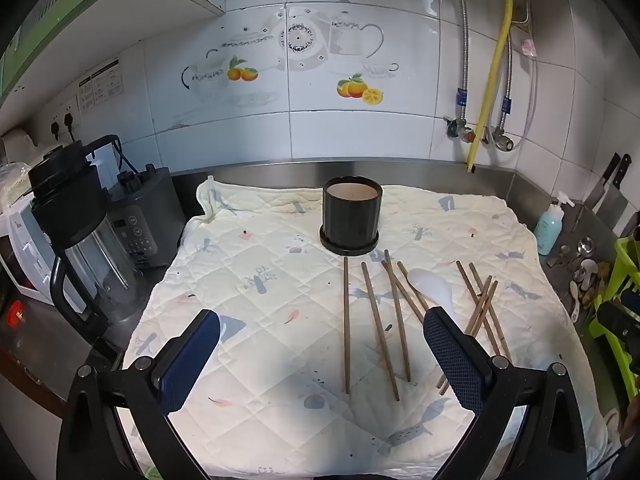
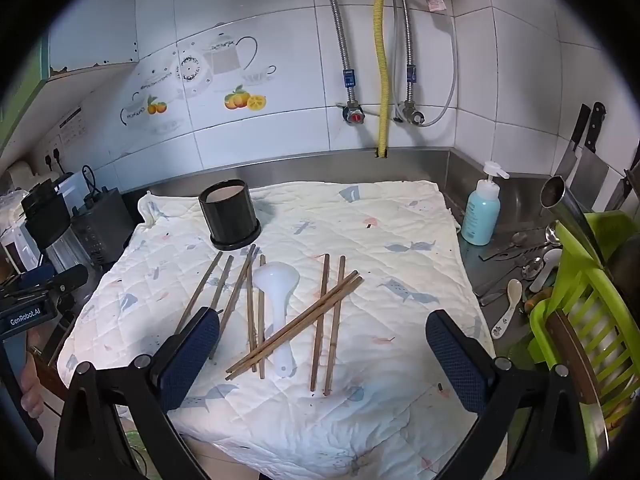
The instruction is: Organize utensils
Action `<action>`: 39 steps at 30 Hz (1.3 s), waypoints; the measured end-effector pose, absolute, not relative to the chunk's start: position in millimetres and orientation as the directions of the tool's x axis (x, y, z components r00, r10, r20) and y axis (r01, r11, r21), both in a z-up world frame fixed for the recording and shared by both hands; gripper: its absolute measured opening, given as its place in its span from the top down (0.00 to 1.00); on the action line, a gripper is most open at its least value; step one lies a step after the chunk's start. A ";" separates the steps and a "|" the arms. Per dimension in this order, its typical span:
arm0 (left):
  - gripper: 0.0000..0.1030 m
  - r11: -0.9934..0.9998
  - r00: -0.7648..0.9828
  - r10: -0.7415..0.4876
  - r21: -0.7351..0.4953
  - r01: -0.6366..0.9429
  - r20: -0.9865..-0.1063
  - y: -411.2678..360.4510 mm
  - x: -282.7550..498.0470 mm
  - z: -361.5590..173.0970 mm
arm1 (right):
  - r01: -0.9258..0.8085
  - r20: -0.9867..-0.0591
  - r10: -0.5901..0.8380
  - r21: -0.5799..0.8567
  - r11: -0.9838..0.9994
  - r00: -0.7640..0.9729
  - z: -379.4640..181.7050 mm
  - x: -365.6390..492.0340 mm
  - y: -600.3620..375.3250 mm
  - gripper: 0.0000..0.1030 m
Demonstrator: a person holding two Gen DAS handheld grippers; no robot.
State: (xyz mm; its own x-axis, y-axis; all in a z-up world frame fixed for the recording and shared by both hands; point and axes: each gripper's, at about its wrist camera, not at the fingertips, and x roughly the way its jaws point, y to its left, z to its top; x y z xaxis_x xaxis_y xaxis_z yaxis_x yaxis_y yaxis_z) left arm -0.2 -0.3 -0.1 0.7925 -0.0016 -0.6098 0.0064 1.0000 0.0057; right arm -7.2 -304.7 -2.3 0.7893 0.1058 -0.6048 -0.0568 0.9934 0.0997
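Wooden chopsticks [image 2: 256, 312] are lying scattered on a quilted cloth [image 2: 380, 248], fanning out ahead of both pairs of fingers, with a white spoon [image 2: 280, 296] resting among them. In the right wrist view, 2 chopsticks are crossing over the spoon's handle and over 2 others just beyond the gap between the fingers. A black holder [image 2: 231, 216] is standing upright on its saucer past the chopstick tips, apparently holding nothing. The right gripper [image 2: 322, 344] is hovering with its jaws spread wide and gripping nothing; its left finger is partly covering the nearest chopsticks. The left gripper [image 1: 320, 340] is likewise released and bare, its right finger overlapping the spoon's handle. A blender [image 1: 80, 240] is standing off the left fingers, while a blue soap bottle [image 2: 482, 212], loose cutlery [image 2: 516, 268] and a green rack [image 2: 592, 312] are crowding the counter beyond the right fingers.
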 end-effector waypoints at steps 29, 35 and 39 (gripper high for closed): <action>0.00 0.997 0.811 -0.075 -0.016 0.081 -0.580 -12.2 -6.1 11.2 | -0.084 -0.599 0.138 0.116 0.990 0.789 -2.1 -0.4 -292.2 0.00; 0.00 0.994 0.805 -0.104 -0.031 0.106 -0.584 -16.4 -7.3 9.1 | -0.083 -0.602 0.137 0.117 0.990 0.787 -2.0 0.0 -292.7 0.00; 0.00 0.992 0.803 -0.117 -0.036 0.119 -0.584 -18.1 -7.8 8.1 | -0.087 -0.605 0.142 0.118 0.989 0.783 -2.9 0.9 -289.8 0.00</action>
